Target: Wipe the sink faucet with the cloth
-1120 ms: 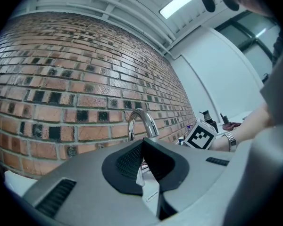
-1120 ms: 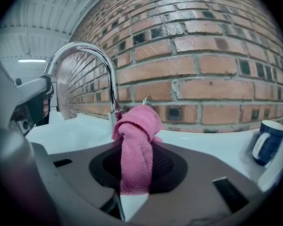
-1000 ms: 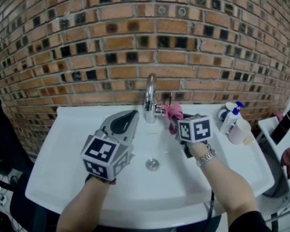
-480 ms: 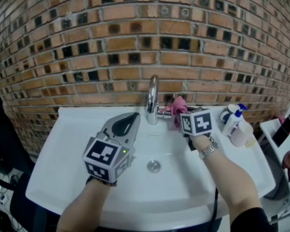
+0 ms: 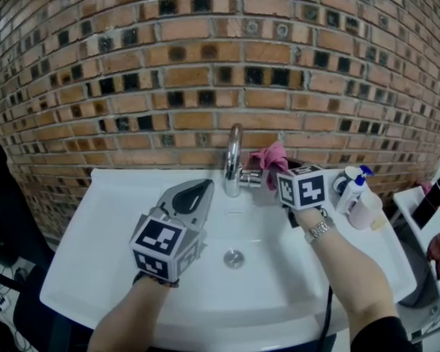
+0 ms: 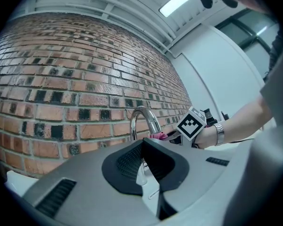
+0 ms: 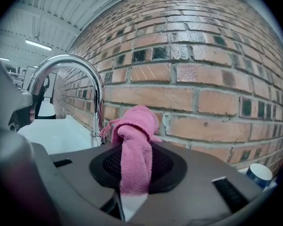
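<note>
Your right gripper [image 5: 280,169] is clamped tight on the pink cloth [image 7: 134,142]. The cloth runs up between the jaws and bunches past their tips. Seen from your head, the cloth [image 5: 270,156] sits just right of the faucet [image 5: 233,160], near the back edge of the sink [image 5: 81,233]; whether it touches the metal you cannot tell. Your left gripper [image 5: 196,191] has its jaws closed together on nothing, and it hangs over the basin just left of the faucet, pointing toward it. The drain [image 5: 234,258] lies between your wrists. A bottle [image 5: 350,185] stands at the sink's back right corner, by the brick wall [image 5: 205,57].
</note>
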`<state>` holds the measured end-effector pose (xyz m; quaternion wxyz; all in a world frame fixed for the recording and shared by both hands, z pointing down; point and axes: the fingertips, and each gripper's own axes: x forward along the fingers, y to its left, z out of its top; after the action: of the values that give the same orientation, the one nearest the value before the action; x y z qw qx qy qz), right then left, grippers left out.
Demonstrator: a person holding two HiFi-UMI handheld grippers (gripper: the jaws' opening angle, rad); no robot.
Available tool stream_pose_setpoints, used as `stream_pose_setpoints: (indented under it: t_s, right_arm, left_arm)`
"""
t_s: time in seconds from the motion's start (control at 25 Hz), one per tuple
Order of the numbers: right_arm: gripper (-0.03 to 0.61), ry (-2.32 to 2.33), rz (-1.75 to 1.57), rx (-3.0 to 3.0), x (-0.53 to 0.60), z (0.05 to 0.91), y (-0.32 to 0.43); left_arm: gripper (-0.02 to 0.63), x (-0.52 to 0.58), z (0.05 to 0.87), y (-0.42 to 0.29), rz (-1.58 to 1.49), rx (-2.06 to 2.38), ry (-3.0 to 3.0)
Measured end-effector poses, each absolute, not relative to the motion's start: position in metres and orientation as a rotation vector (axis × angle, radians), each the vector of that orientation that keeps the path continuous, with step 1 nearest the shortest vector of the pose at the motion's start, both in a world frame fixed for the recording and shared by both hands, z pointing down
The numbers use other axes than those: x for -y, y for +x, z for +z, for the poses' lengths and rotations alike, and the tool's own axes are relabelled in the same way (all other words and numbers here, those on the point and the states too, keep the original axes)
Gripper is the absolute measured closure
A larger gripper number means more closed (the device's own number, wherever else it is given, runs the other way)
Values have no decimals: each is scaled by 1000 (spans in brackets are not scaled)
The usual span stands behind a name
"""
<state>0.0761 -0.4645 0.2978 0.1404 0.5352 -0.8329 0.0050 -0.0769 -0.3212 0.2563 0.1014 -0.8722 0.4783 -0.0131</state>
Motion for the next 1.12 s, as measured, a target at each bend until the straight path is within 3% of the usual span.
stream_pose_setpoints:
  t_s: [0.48,0.72,1.12]
  right_arm:
    - [486,1306,-193,2628,372,246,44]
    - [485,1038,-300,2717,304,242,24]
    - [485,616,-507,2805,218,249,-4]
  left_arm:
    - [609,291,250,-56,-16,-1238,-2723]
    - [435,264,252,-43,63,-1038,-2902]
    - [339,217,243,-35,310,-645,-3108]
